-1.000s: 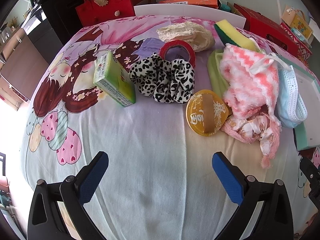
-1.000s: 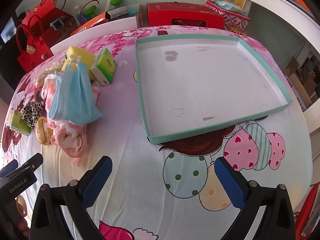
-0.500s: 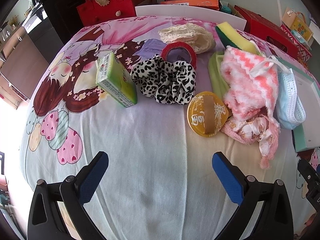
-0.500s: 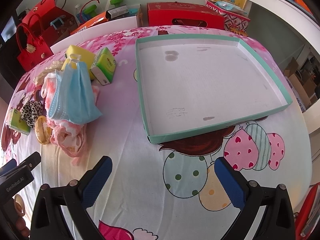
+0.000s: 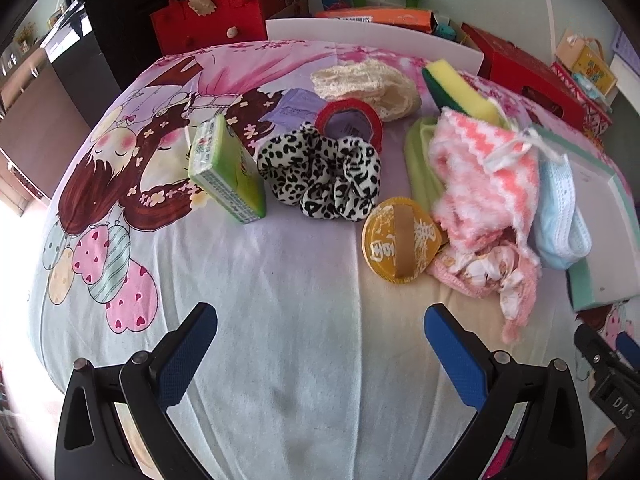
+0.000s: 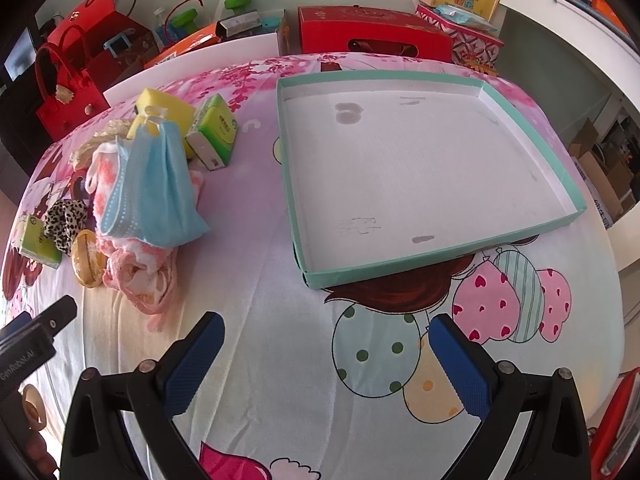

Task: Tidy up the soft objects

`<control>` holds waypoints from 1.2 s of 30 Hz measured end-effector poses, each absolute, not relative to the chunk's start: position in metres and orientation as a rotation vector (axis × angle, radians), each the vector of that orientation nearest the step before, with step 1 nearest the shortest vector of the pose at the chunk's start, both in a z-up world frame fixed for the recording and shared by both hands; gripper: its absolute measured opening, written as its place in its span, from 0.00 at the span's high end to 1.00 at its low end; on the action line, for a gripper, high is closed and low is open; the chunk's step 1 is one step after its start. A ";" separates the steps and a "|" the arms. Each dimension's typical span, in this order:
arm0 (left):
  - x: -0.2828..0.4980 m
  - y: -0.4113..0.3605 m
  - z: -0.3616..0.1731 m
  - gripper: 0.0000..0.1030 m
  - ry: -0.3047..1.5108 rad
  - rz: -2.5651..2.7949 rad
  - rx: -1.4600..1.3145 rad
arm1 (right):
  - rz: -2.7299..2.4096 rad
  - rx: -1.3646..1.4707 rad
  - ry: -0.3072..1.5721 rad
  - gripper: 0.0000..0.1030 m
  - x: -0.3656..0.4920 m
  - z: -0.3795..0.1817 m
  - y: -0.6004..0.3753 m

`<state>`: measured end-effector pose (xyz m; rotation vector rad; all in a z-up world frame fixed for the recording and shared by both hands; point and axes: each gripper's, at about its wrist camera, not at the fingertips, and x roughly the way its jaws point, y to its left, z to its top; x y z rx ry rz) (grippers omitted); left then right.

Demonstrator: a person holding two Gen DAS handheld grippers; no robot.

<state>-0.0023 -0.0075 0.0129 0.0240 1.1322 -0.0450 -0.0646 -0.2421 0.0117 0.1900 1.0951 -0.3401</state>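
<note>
Blue-padded jaws of the left gripper [image 5: 320,344] stand spread wide and empty above bare bedsheet [image 5: 280,288]; the right gripper [image 6: 326,354] is likewise spread and holds nothing. Nearest ahead of the left jaws, slightly right of centre, lies a round gold powder puff [image 5: 401,239] with its strap running roughly fore-and-aft. Touching its right edge is the pile of pink knit cloth [image 5: 480,184], with a blue face mask [image 5: 558,208] draped on the far side. Behind the puff sits a leopard-print scrunchie [image 5: 320,172], a green tissue pack [image 5: 228,172] to its left. Farther back lie a red-rimmed mirror [image 5: 348,120], a cream lace item [image 5: 364,80] and a yellow sponge [image 5: 460,88]. The teal-walled tray [image 6: 440,256], empty, lies directly ahead of the right jaws, well apart from the pile. Judgement: the left gripper is nearer the soft items; the right is nearer the tray.
</note>
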 end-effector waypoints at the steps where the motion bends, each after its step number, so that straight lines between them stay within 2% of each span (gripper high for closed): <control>1: -0.002 -0.006 0.014 0.00 1.124 -0.045 0.012 | -0.339 0.189 1.095 0.00 -0.065 0.012 -0.241; 10: 0.008 0.007 0.034 0.00 1.067 -0.060 -0.126 | -0.314 0.199 0.928 0.00 -0.068 0.058 -0.235; 18: 0.027 0.007 0.063 0.00 1.004 -0.036 -0.182 | -0.234 0.163 0.862 0.00 -0.040 0.089 -0.218; 24: 0.042 0.005 0.067 0.00 0.973 -0.059 -0.263 | -0.164 0.187 0.875 0.01 -0.010 0.088 -0.207; 28: 0.044 -0.001 0.055 0.00 0.988 -0.076 -0.221 | -0.131 0.184 0.875 0.04 -0.004 0.079 -0.198; 31: 0.041 -0.002 0.045 0.00 0.987 -0.070 -0.184 | -0.093 0.207 0.894 0.12 -0.003 0.067 -0.196; 36: 0.038 -0.007 0.034 0.00 0.997 -0.065 -0.102 | -0.074 0.228 0.916 0.16 -0.001 0.056 -0.195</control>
